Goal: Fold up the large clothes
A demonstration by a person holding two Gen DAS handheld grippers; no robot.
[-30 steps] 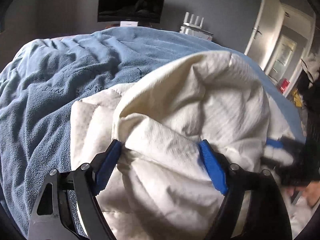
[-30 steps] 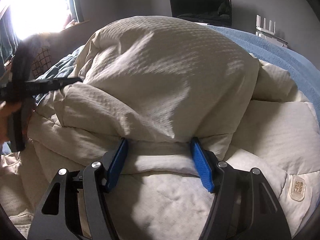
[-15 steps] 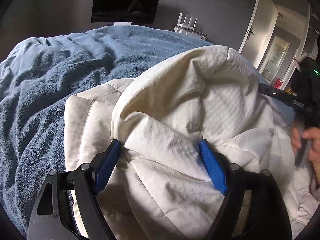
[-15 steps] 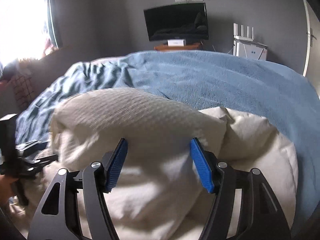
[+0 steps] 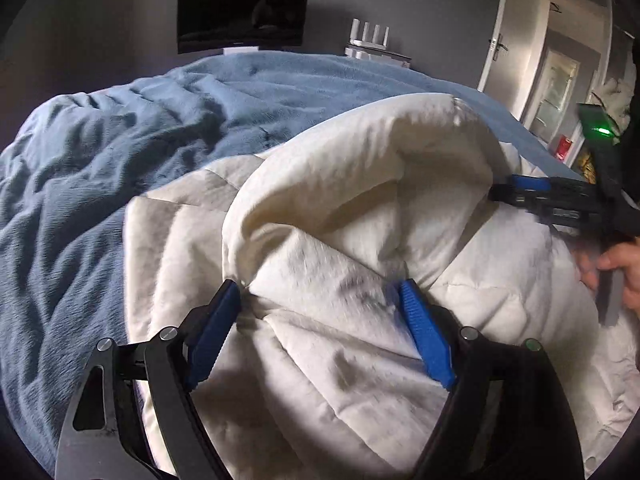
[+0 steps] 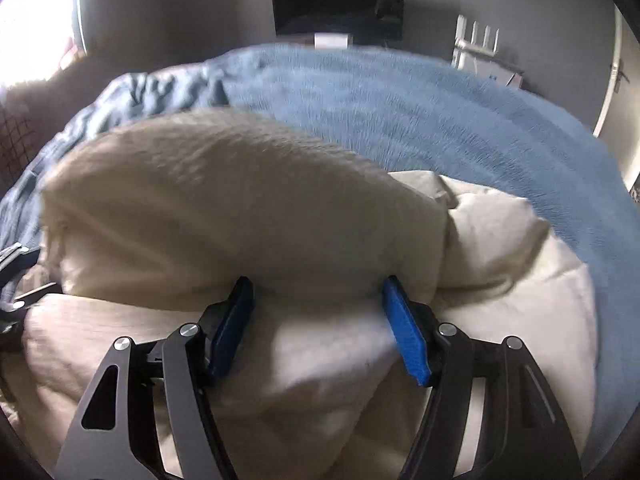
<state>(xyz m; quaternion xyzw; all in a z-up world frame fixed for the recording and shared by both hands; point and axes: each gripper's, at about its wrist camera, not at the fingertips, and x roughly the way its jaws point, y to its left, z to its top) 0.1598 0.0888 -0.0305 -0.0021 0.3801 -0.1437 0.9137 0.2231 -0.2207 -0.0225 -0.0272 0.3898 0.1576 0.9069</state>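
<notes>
While its blue pads stand wide apart, the left gripper (image 5: 320,300) has a thick bunch of the cream quilted garment (image 5: 360,208) lying between them; the cloth fills the gap and touches both pads, yet the jaws are spread, so I cannot tell whether they truly clamp it or merely straddle it. Above the pads a puffy fold of the garment rises into a rounded hump, and a flatter quilted panel lies to the left of it, spread on the blue blanket (image 5: 100,184) that covers the bed. At the right edge of the left wrist view the right gripper (image 5: 520,184) reaches sideways into the far side of the hump, with the person's right hand (image 5: 616,272) below it on the handle, blurred.

Seen from the right wrist, the right gripper (image 6: 318,300) likewise has its pads set wide, with a fat roll of the garment (image 6: 240,208) bulging between and over them; whether it pinches the cloth cannot be told here either. More cream fabric lies under and to the right of this roll, resting on the blanket (image 6: 440,112). The left gripper (image 6: 16,280) shows only as a dark sliver at the left edge.

Beyond the bed a dark television (image 5: 242,14) hangs on the grey wall, a white router (image 5: 370,42) stands beside it, and a white door (image 5: 502,36) is to the right. A bright window (image 6: 32,20) glares at upper left.
</notes>
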